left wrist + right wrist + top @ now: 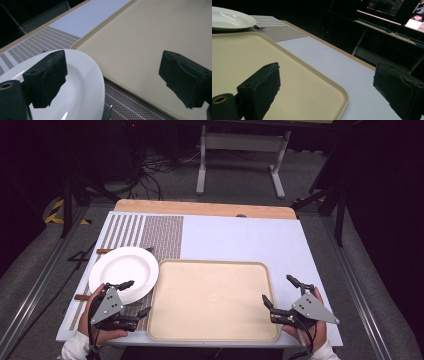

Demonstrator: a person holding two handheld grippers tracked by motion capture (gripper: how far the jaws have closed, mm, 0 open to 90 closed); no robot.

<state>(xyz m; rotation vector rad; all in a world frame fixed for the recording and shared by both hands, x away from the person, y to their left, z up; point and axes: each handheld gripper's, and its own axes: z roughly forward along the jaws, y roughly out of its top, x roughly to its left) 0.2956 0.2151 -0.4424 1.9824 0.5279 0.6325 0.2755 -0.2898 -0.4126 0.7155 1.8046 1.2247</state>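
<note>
Nearest the high view's camera, at the near edge of the table (240,235), two hands each carry a two-jaw gripper. The left gripper (135,296) hovers at the near rim of a white plate (122,270), its jaws spread wide with nothing between them; in the left gripper view one jaw stands over the plate (80,82) and the other over the beige tray (150,42), neither pressing on anything. The right gripper (281,289) rests at the tray's right edge, near the front right corner of the table, its jaws likewise wide apart and empty; in the right gripper view one jaw lies above the tray (294,82) and the other above the bare pale tabletop. The tray (212,300) sits centred at the near side, its left rim just beside the plate. The plate lies on a striped placemat (160,235) at the table's left. Slender handles (102,251) project from beneath the plate, probably cutlery, though too small to identify.
</note>
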